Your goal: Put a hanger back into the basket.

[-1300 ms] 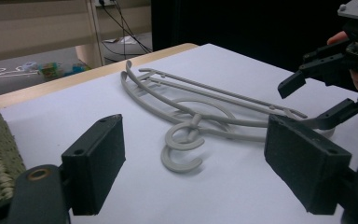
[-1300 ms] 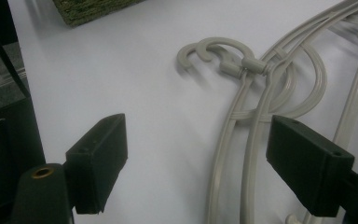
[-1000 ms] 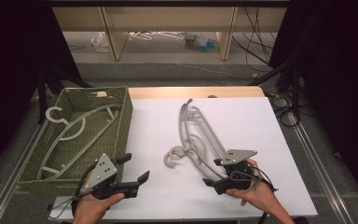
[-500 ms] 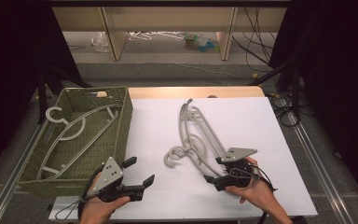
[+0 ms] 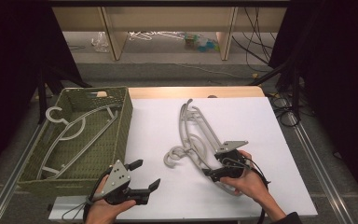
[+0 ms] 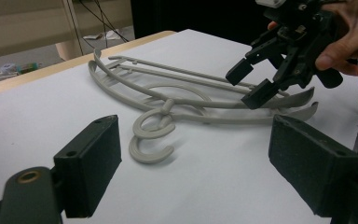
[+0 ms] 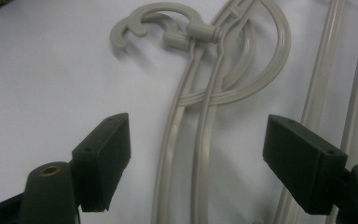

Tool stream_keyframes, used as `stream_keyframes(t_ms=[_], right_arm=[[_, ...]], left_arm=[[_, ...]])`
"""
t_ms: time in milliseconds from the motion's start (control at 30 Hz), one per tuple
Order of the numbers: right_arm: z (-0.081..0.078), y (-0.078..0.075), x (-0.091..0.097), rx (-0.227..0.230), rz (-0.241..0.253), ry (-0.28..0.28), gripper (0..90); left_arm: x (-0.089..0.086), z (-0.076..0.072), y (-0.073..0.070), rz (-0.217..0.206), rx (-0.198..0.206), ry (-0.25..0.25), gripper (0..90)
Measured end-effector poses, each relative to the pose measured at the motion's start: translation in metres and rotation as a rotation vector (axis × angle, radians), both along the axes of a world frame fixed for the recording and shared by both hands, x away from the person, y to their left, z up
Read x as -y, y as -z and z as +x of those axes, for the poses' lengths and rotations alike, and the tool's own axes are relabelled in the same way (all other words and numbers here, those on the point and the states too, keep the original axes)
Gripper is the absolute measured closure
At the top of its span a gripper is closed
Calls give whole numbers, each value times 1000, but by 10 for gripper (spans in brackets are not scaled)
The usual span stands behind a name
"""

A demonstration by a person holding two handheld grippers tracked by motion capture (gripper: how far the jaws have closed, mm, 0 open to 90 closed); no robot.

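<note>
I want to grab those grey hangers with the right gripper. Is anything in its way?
No, nothing visible blocks it. The right gripper hangs just over the hangers, fingers wide open, with two hanger arms lying between them.

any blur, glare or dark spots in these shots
High view: white table evenly lit, surroundings nearly black. Left gripper view: near jaws soft, hangers sharper. Right gripper view: hangers slightly soft, faint shadows, no glare.

The right hand (image 5: 249,184) hides one end of the grey hangers (image 5: 196,140); small floor things are too blurry.
</note>
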State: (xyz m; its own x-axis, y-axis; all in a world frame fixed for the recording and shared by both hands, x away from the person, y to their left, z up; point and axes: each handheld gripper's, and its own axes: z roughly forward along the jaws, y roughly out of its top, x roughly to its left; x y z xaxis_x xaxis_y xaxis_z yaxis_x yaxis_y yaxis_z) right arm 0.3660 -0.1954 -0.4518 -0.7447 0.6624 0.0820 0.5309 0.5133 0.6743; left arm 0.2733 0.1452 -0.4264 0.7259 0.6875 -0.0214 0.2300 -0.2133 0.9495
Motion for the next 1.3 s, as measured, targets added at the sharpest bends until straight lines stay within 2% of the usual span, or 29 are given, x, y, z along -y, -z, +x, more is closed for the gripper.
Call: stream_keyframes(t_ms=[67, 100, 167, 200, 233, 267, 300, 333, 367, 533, 700, 867, 900, 1000, 1200, 1233, 1300], right_arm=[[6, 3, -2, -12, -4, 6, 259], [8, 4, -2, -35, -21, 2, 265], [12, 7, -4, -41, -39, -8, 291], [13, 8, -7, -83, -43, 1, 304], [15, 11, -9, -83, -52, -6, 314], [16, 11, -11, -113, -68, -2, 330], [17, 13, -12, -109, -82, -10, 345], [19, 15, -13, -113, -92, -19, 352], [20, 15, -14, -132, -104, -18, 363], [25, 19, -21, -158, -135, -54, 482], [29, 17, -25, -187, -133, -62, 568], [32, 16, -29, -216, -142, -51, 607], [33, 16, -29, -215, -136, -53, 650], [33, 16, -28, -241, -114, -43, 673], [31, 14, -28, -224, -123, -29, 708], [30, 13, -28, -228, -128, -18, 745], [29, 10, -28, -224, -112, -35, 759]], left_arm=[[0, 1, 2, -1, -6, -3, 168], [0, 0, 2, 3, -9, -5, 168], [0, 1, 2, 6, -8, -3, 168], [0, 1, 2, 7, -2, 1, 168], [0, 1, 1, 5, -3, 2, 168], [0, 1, 1, 2, -6, -3, 168], [-1, 2, 1, 8, 2, 1, 168], [-1, 2, 2, 6, -6, -1, 168], [-1, 2, 2, 12, -9, -3, 168], [-1, 0, 2, 13, -7, 4, 169], [-1, 1, 3, 19, -9, 4, 171], [-1, 1, 3, 29, 0, 10, 174], [-1, 1, 3, 29, -1, 10, 174], [-2, 0, 3, 30, 0, 9, 176], [-3, 0, 2, 34, 1, 6, 180], [-3, 0, 2, 35, 2, 7, 180], [-4, 0, 2, 40, 5, 9, 181]])
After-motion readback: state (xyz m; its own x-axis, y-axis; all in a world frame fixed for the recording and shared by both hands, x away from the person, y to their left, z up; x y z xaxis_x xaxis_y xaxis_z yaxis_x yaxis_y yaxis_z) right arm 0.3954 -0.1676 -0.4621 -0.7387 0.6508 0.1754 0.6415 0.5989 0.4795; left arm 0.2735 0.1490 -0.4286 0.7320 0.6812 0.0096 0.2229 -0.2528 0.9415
